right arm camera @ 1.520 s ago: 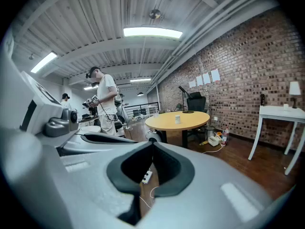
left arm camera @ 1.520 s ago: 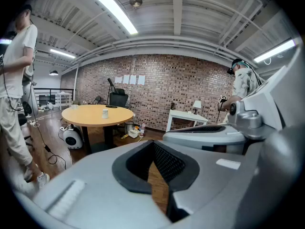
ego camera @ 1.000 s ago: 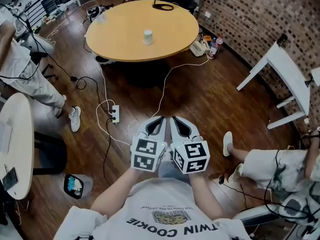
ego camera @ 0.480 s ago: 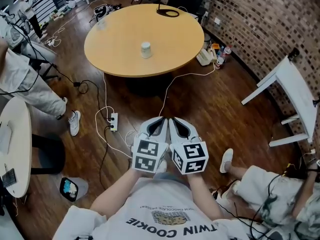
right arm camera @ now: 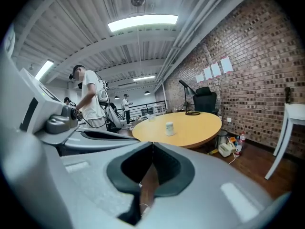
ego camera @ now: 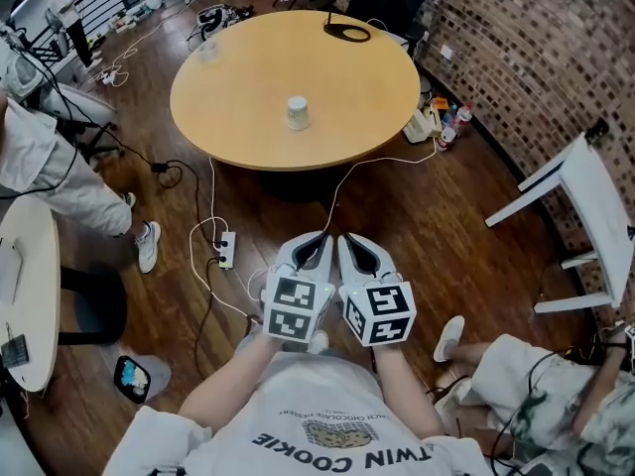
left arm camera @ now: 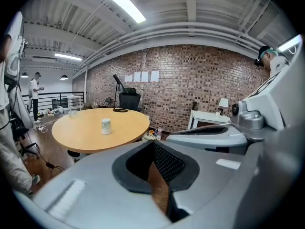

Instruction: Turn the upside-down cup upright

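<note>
Left gripper and right gripper are both closed on nothing, well short of the upside-down cup mid round table. Risk imo: arriving with jaws closed just shoves that light cup away.

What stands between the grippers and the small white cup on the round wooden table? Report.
Nothing visible. Only floor with white cables lies between the left gripper, right gripper and the round wooden table, where the small white cup stands clear.
</note>
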`<act>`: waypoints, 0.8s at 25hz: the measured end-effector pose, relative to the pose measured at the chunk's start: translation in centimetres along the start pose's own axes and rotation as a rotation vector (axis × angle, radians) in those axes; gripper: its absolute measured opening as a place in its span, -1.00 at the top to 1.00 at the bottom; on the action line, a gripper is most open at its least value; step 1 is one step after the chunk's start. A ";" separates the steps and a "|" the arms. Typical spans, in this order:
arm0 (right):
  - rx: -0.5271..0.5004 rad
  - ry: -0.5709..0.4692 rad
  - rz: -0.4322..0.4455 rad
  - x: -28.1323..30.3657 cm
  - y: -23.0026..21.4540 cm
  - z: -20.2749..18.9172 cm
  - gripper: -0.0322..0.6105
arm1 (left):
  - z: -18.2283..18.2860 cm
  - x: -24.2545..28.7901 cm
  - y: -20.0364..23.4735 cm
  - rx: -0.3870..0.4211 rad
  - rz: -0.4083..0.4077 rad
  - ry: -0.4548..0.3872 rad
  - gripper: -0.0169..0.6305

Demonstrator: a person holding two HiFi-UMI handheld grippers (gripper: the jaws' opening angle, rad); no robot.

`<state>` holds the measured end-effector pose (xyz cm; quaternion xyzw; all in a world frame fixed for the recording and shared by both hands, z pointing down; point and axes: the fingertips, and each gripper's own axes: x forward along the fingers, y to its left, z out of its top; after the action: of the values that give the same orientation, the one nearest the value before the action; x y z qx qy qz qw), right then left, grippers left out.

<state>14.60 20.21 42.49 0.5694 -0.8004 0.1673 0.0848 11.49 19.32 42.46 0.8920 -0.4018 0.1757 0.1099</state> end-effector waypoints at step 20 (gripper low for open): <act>-0.046 0.077 -0.010 24.2 -3.1 6.0 0.85 | 4.2 14.4 19.7 -0.080 -0.043 0.035 0.93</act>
<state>9.65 -4.22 45.34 0.5643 -0.7974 0.1703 0.1292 6.39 -4.78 45.50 0.8921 -0.3873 0.1726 0.1562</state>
